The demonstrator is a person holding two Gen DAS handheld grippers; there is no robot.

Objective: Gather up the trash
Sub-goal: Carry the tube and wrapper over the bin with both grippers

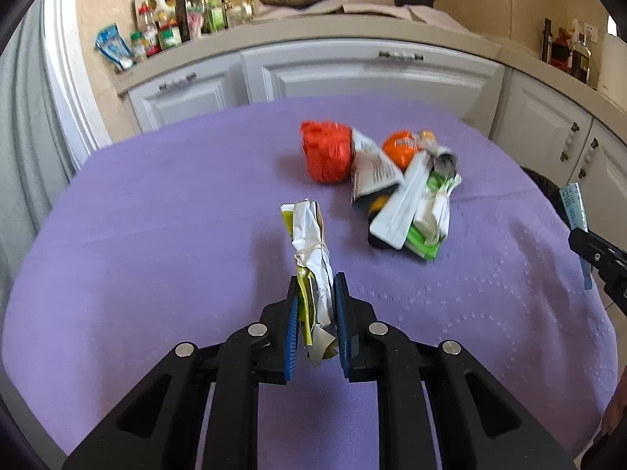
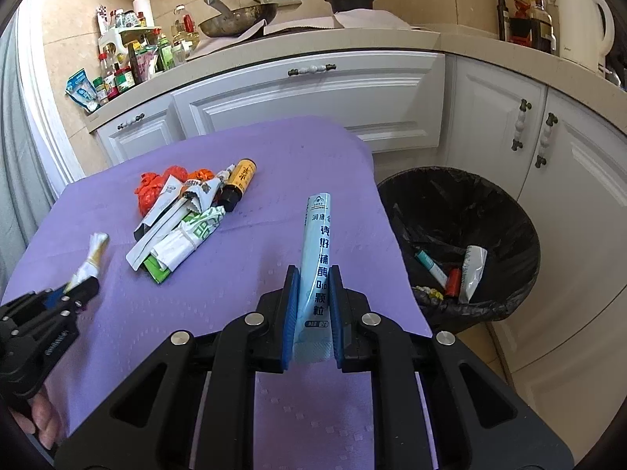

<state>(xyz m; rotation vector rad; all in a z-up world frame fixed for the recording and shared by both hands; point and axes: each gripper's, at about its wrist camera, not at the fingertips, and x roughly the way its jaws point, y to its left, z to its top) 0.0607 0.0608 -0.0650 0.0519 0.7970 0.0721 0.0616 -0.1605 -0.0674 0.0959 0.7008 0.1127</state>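
A purple cloth (image 2: pixel 243 243) covers the table, with white cabinets (image 2: pixel 313 94) and a cluttered counter (image 2: pixel 431 39) beyond it at twelve o'clock in both views. In the right wrist view a black-lined bin (image 2: pixel 462 211) stands on the floor at three o'clock, just beside the table edge, with a few pieces of trash at its bottom, among them a white pouch (image 2: pixel 473 274) and a red tube (image 2: pixel 453 282). On the cloth lies a pile of wrappers (image 1: pixel 407 203), at one o'clock from the left gripper and at ten o'clock from the right one; a crumpled red bag (image 1: pixel 326 151) touches its far side, and a yellow bottle with a black cap (image 2: pixel 239 183) lies against it. The left gripper (image 1: pixel 316 286) is clenched on a bundle (image 1: pixel 311 243) of white and yellow-green wrapper tied round with a band, which stands up between the fingers above the cloth. The right gripper (image 2: pixel 313 278) is clamped on a pale blue sachet (image 2: pixel 319 250) printed with dark characters; it stands upright between the blue pads over the near part of the cloth, at nine o'clock from the bin. The same sachet shows at the right edge of the left wrist view, and the left gripper with its bundle at eight o'clock in the right wrist view.
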